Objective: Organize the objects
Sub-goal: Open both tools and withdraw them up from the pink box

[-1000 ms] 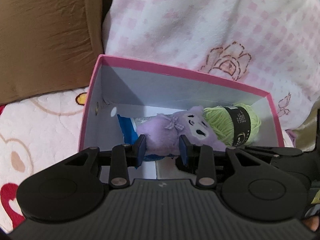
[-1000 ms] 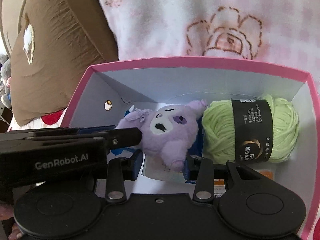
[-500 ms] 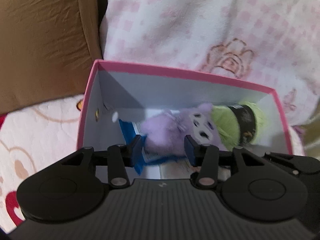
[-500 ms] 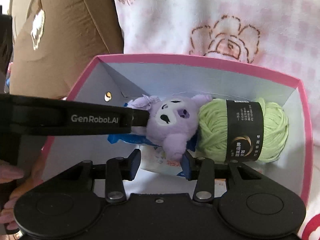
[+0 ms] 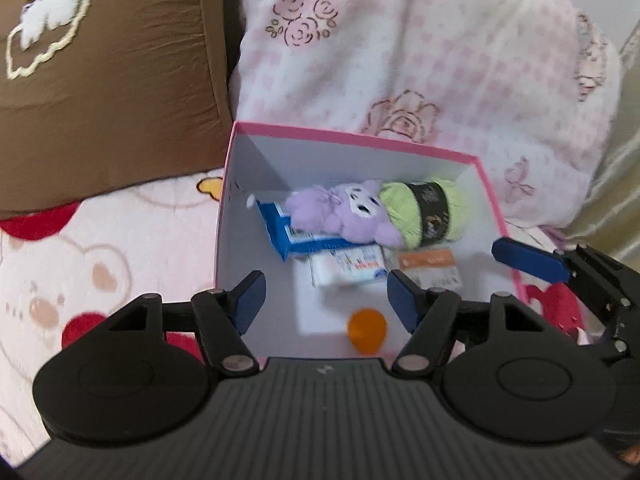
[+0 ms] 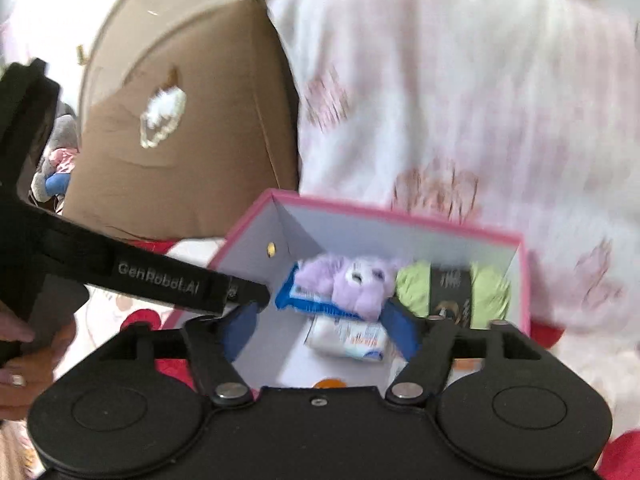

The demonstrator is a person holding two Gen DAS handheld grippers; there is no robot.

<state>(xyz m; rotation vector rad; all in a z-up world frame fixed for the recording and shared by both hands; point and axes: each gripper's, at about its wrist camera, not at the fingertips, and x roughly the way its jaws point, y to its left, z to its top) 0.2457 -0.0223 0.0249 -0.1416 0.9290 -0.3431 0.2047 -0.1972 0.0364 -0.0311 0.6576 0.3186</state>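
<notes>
A pink-rimmed white box (image 5: 352,136) (image 6: 400,216) lies on the bed. Inside it a purple plush toy (image 5: 340,212) (image 6: 360,284) rests beside a green yarn ball (image 5: 432,212) (image 6: 488,288), on a blue packet (image 5: 280,228) (image 6: 296,296). A white packet (image 5: 348,268) (image 6: 348,338), an orange-labelled card (image 5: 428,264) and an orange ball (image 5: 366,330) (image 6: 330,384) lie nearer. My left gripper (image 5: 326,304) is open and empty above the box's near edge. My right gripper (image 6: 320,328) is open and empty; it also shows at the right of the left wrist view (image 5: 528,260).
A brown pillow (image 5: 104,80) (image 6: 180,140) stands behind the box on the left. A pink-and-white rose blanket (image 5: 400,52) (image 6: 460,100) is piled behind it. A bear-print bedcover (image 5: 100,260) lies under the box. The left gripper's body (image 6: 120,272) crosses the right wrist view.
Both grippers have pulled back and up from the box and opened wider. The plush toy stays in the box beside the yarn. More of the box floor shows.
</notes>
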